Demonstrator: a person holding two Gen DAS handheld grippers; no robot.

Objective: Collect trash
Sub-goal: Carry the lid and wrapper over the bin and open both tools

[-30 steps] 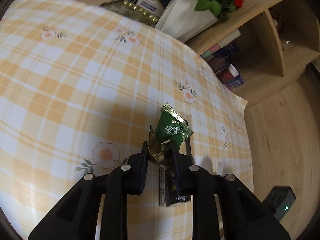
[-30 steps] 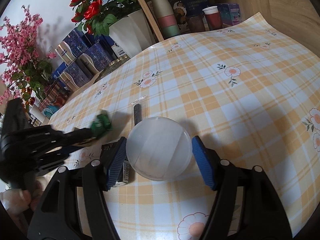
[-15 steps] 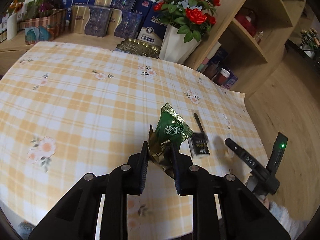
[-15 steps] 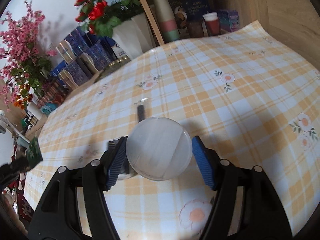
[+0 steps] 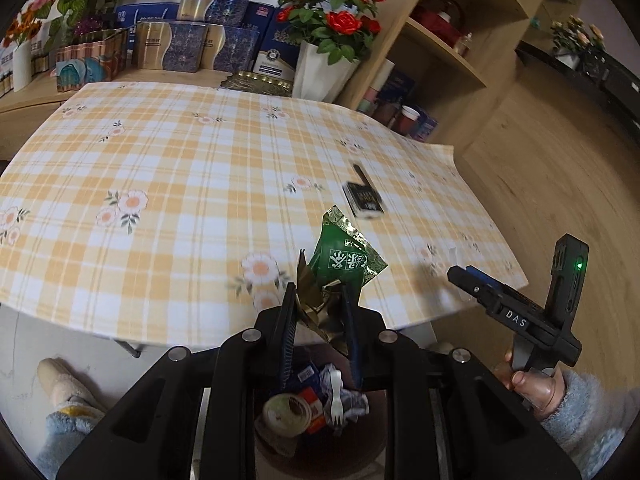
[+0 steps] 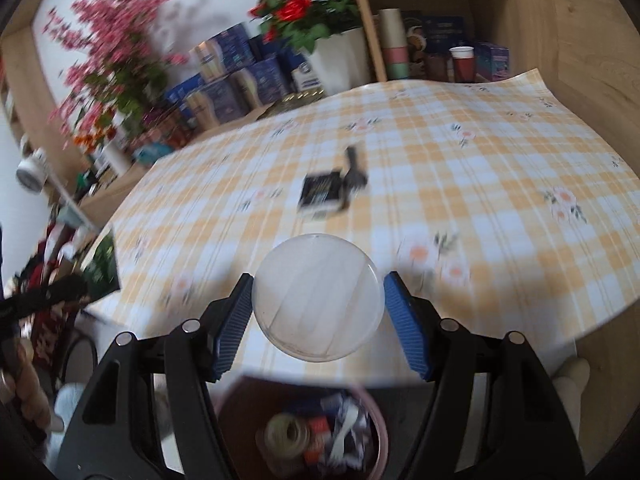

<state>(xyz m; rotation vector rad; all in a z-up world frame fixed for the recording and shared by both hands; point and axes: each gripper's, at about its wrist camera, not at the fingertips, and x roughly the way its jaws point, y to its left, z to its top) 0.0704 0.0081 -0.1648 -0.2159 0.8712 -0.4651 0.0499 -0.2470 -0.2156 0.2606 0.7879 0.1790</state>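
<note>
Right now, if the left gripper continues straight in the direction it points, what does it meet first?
Probably the checked tablecloth near its front edge. The left gripper, shut on the green wrapper, points down past that edge; depth is unclear.

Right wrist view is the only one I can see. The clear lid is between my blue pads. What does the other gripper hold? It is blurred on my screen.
Observer: The left gripper is shut on a green wrapper with gold crumpled foil at its lower end.
Operator: Is that wrapper over the bin already?
Observer: In the left wrist view the trash bin lies directly below its fingers, beside the table edge.
Operator: What is in the bin? My view is unsharp.
Observer: A round cup lid and a white plastic fork lie on top of crumpled wrappers.
</note>
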